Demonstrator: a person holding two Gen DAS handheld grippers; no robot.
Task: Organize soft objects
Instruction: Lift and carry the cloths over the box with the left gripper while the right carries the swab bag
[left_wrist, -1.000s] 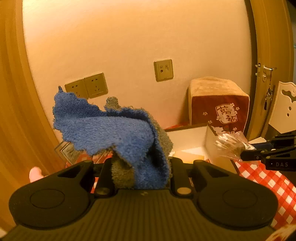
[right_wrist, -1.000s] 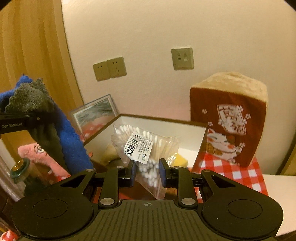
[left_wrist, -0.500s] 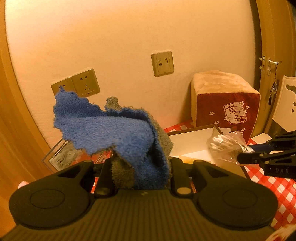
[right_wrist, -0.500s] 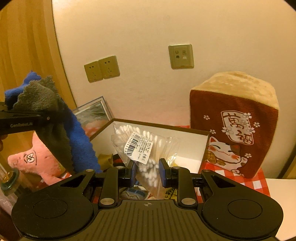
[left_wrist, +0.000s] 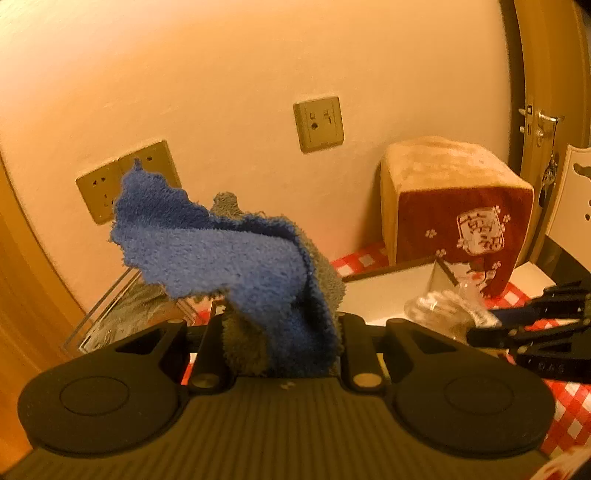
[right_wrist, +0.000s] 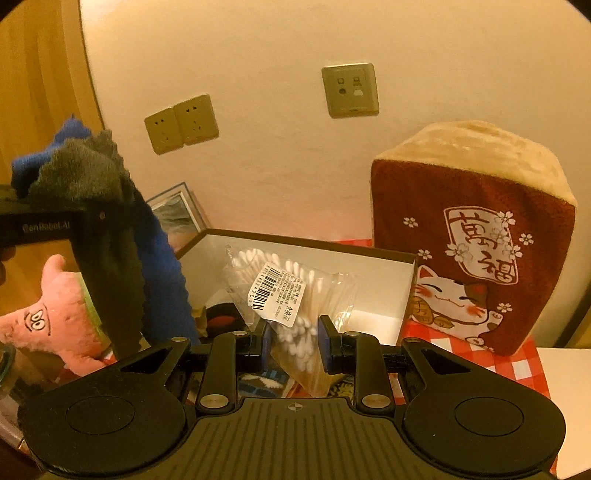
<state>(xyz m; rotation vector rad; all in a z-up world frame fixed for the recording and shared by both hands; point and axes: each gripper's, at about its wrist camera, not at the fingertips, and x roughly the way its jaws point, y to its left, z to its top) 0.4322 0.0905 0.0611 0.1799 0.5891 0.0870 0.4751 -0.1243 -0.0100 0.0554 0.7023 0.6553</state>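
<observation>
Left tool (left_wrist: 280, 332) tilted downward, fingers clamped on a bunched blue-and-grey cloth (left_wrist: 236, 266). Right tool (right_wrist: 293, 343) pitched down likewise, blue pads (right_wrist: 325, 343) pinching a clear bag of cotton swabs (right_wrist: 291, 295). Both held level with each other, side by side.

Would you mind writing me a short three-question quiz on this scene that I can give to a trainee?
1. What does the left tool hold?
2. True or false: the bag of cotton swabs lies loose inside the open box.
3. Which stands right of the box? A) pink plush toy B) red lucky-cat cushion C) picture frame

Key
1. A blue and grey cloth, bunched between its fingers.
2. False: the right tool grips it, in front of the box.
3. B, the red lucky-cat cushion; the pink plush toy and picture frame are to the left.
</observation>
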